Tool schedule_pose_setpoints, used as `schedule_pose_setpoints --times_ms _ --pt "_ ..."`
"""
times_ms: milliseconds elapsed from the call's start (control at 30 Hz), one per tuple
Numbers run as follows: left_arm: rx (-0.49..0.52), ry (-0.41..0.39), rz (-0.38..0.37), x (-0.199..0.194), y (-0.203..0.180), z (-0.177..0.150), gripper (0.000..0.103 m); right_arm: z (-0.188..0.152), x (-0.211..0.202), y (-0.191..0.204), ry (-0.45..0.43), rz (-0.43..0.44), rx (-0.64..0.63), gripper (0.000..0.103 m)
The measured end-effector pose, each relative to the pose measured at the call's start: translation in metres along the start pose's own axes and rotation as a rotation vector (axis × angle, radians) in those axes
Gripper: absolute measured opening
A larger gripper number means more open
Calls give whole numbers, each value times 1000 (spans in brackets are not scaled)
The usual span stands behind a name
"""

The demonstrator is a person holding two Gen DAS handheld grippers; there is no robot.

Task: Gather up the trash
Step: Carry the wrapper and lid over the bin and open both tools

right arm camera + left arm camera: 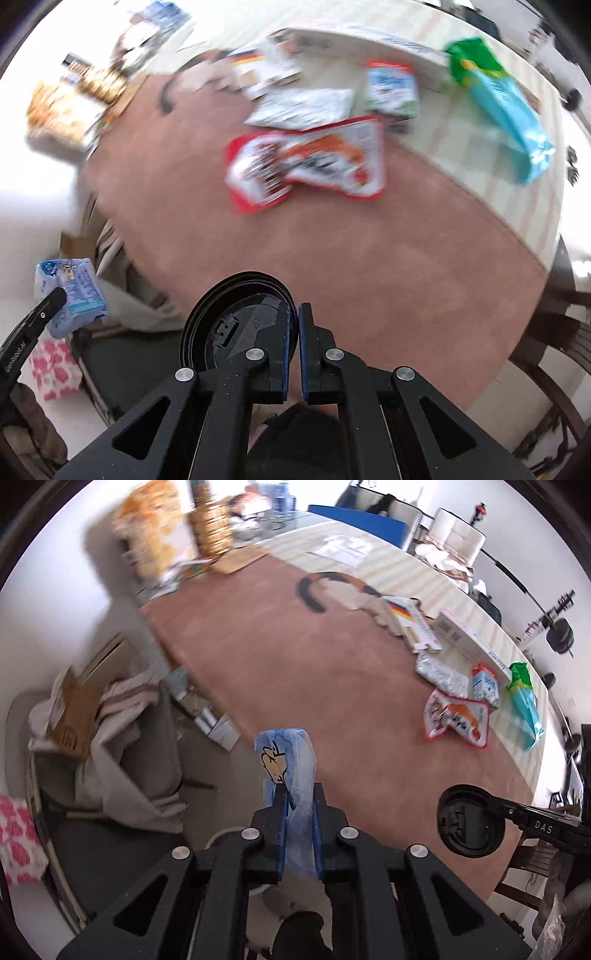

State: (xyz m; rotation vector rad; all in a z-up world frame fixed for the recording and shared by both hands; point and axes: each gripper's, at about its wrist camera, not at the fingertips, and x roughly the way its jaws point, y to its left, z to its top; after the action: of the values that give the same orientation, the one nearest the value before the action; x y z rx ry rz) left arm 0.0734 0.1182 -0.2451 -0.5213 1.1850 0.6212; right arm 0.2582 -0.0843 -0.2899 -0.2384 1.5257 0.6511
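We have both tools loaded. Our left gripper [299, 794] is clenched on a blue plastic wrapper [286, 760], held up off the near edge of the table [295, 664], out over the floor side. Our right gripper [297, 314] is pinched onto the rim of a black round lid [236, 321], also held above the near edge of the brown table mat [332, 251]. The rest of the trash lies well apart from both tools at the far right of the table: a red-and-white snack packet [306, 162], a silver foil pouch [303, 107] touching it, a small white-and-blue pouch [391, 88] and a green-and-teal bag [498, 103]. Risks as we judge them: the lid is caught only by its thin edge, so a quick swing could twist it out of the jaws; the wrapper is slick, limp film and could slide free, dropping to the floor beside the chair [147, 746] piled with cloth and cardboard. With both tools full, reaching for the packets now would mean dropping something. Hard to make out: no bin or trash bag shows clearly in either view, so the drop point is unknown. The right wrist view is motion-blurred, so packet print is unreadable. A pink patterned item [16, 842] at the left is cut off; we cannot tell what it is.
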Motion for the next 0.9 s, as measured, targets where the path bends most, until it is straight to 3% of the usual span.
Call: schedule_pose_setpoints --times_ms 200,333,500,667,700,833,900 --pt "-102 16 7 -8 66 -68 9 -57 34 83 37 14 -125 4" --pt "-202 96 0 14 112 -115 9 -102 75 135 83 5 -207 4" --pt "-392 214 -67 82 175 -182 9 -153 167 178 181 -42 -281 4" --pt "-553 287 -142 176 223 -236 10 -187 276 190 281 -89 -295 4" --pt "-583 299 -150 194 230 -245 15 -191 299 192 293 -97 -300 4" --pt "-667 346 -211 268 249 -273 18 -201 385 194 332 -112 -310 5" --pt "-663 354 -197 299 256 -285 32 -203 426 192 353 -99 -326 5"
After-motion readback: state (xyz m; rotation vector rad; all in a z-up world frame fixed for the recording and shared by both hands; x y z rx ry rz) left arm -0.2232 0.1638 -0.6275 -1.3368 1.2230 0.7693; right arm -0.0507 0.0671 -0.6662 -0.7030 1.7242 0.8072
